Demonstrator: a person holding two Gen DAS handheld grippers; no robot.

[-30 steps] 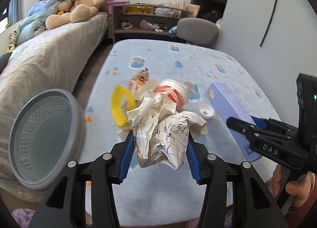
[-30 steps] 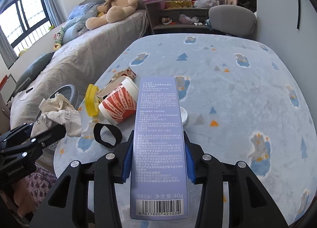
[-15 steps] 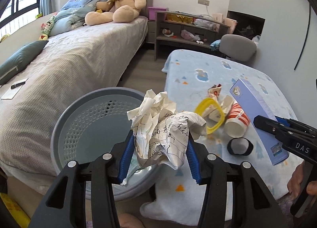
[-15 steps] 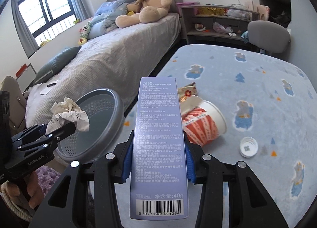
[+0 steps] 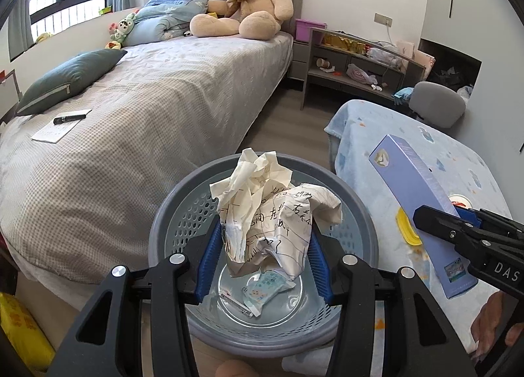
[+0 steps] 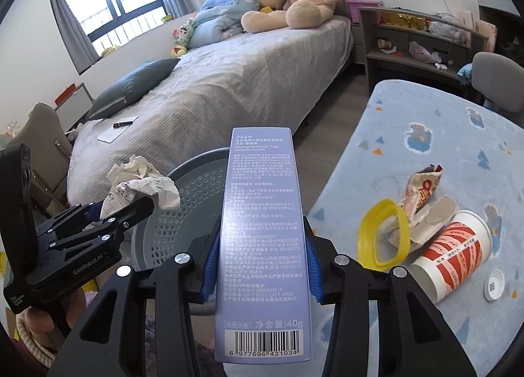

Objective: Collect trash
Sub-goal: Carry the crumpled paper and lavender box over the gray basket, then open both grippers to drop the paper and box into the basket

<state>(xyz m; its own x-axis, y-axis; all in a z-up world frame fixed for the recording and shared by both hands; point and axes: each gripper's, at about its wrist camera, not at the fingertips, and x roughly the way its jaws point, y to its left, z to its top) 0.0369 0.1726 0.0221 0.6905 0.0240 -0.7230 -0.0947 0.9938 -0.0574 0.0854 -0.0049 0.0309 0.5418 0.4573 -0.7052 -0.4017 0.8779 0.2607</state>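
Crumpled paper [image 5: 268, 210] above grey basket [image 5: 170, 213]; lilac box [image 6: 262, 239] beside.

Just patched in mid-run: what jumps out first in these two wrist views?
The left claw grips a crumpled white ball of handwritten paper directly over the round grey perforated plastic bin, which stands between the bed and the table. The right claw clamps a long lilac cardboard toothpaste box beside it. A red-and-white paper cup lies tipped on the blue patterned tablecloth, and a big tan teddy bear sits at the bed's head.

Your left gripper [image 5: 262, 246] clamps the crumpled paper [image 5: 268, 210] over the grey basket [image 5: 170, 213] — wrappers inside. Your right gripper [image 5: 458, 223] holds the purple box [image 5: 412, 187] beside it.
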